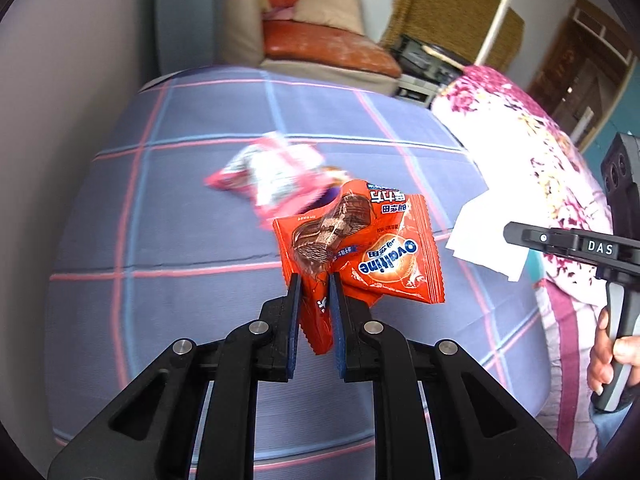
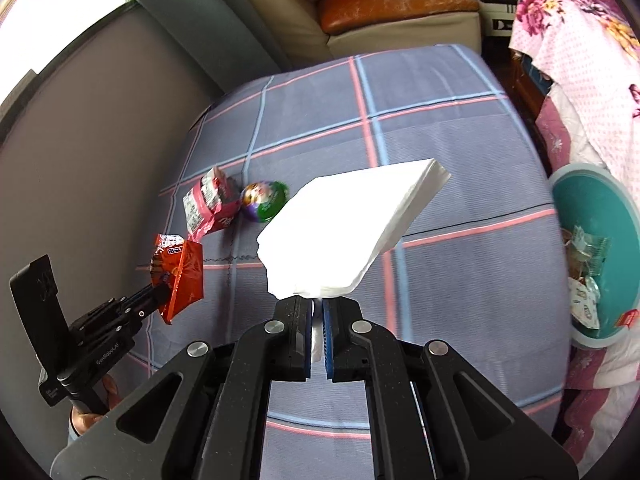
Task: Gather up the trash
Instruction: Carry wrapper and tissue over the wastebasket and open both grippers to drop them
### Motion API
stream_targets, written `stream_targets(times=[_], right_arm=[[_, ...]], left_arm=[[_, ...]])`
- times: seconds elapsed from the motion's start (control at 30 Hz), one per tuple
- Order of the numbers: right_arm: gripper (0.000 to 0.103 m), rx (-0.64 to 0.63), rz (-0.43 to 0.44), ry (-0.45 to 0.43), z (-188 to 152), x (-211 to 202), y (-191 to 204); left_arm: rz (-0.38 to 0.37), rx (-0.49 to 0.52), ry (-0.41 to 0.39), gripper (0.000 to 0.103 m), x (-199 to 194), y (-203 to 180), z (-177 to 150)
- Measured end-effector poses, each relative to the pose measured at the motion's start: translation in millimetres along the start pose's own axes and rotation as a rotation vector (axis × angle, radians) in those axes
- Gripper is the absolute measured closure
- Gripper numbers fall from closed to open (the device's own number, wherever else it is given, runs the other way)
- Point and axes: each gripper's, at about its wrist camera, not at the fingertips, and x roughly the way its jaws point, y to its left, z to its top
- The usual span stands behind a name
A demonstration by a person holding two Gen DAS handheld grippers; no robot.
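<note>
Left gripper (image 1: 314, 280) pinching an orange Ovaltine wrapper (image 1: 360, 248), lifted clear of the checked bedsheet (image 1: 180, 220). Right gripper (image 2: 317, 304) clamped on the edge of a white folded tissue (image 2: 344, 232), likewise held above the sheet. Beyond the left gripper, lying on the sheet: a pink snack packet (image 2: 208, 204) touching a round green-and-purple wrapper (image 2: 264, 200). Off to the right gripper's right: a teal bin (image 2: 576, 204) with wrappers inside.

Orange Ovaltine wrapper (image 1: 360, 248) hangs crumpled above the bed; white folded napkin (image 2: 352, 232) is lifted too. Pink wrapper (image 2: 208, 204) and a round foil-wrapped candy (image 2: 264, 200) lie touching on the checked bedsheet (image 2: 440, 140).
</note>
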Motion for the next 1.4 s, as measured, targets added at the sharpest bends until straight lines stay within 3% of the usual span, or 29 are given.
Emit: stream_targets(times=[0.33,0.8,1.13,1.4], right_arm=[[0.099,0.081,-0.046,-0.116,1,-58,-72],[0.098,0.229,-0.122,-0.236,-10,-113,-183],[0.098,0.315,-0.161,-0.254,-19,-127,-244],[0.098,0.329,-0.178,-0.26,-14,-129,-262]], left_arm=[[-0.054,0.118,0.017,0.088,26,-100,25],[-0.109,0.229,0.096,0.088,71,-206,41],[-0.154,0.324,0.148,0.088,110,-277,47],[-0.169,0.363,0.185,0.088,135,-307,48]])
